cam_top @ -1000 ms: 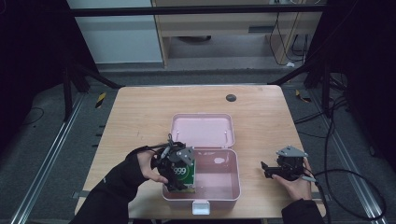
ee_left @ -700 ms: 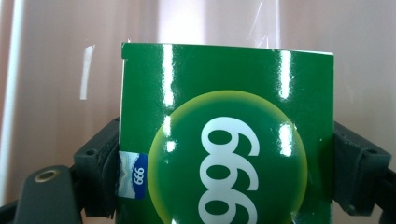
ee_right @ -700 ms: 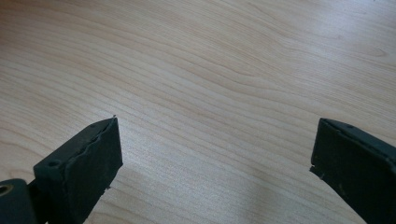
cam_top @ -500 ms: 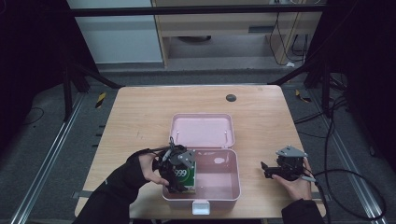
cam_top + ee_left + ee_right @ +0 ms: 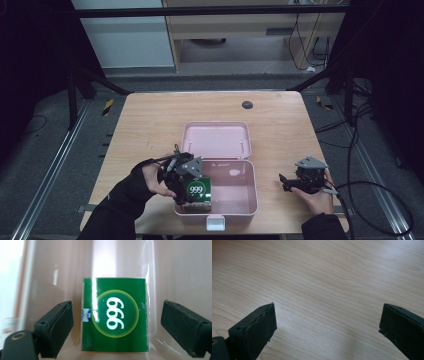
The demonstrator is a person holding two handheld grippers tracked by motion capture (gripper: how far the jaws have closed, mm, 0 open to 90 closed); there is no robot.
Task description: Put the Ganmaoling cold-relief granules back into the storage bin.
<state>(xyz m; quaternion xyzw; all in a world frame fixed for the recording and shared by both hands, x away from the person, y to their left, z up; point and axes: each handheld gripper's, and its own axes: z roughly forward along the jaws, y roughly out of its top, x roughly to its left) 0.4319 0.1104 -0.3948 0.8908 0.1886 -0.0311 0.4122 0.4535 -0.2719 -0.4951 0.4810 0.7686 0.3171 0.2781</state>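
Glossy green carton [image 5: 115, 315], square-faced, printed with a white "999" inside a yellow-ringed circle, lying in the near-left corner of a smooth pink plastic box [image 5: 240, 192]. Hinged lid [image 5: 216, 140] of the same pink, rounded at the corners, folded open flat toward the far side. Left gripper [image 5: 186, 176] poised over the carton, matte black jaws spread to either side of it, clear of its edges. Right gripper [image 5: 299, 181] near the table's right edge, well apart from the box, jaws spread wide over bare wood. Pale wooden table [image 5: 150, 125] with fine straight grain; small dark round disc [image 5: 247, 104] at the far side. Dark room, grey floor, trailing cables.
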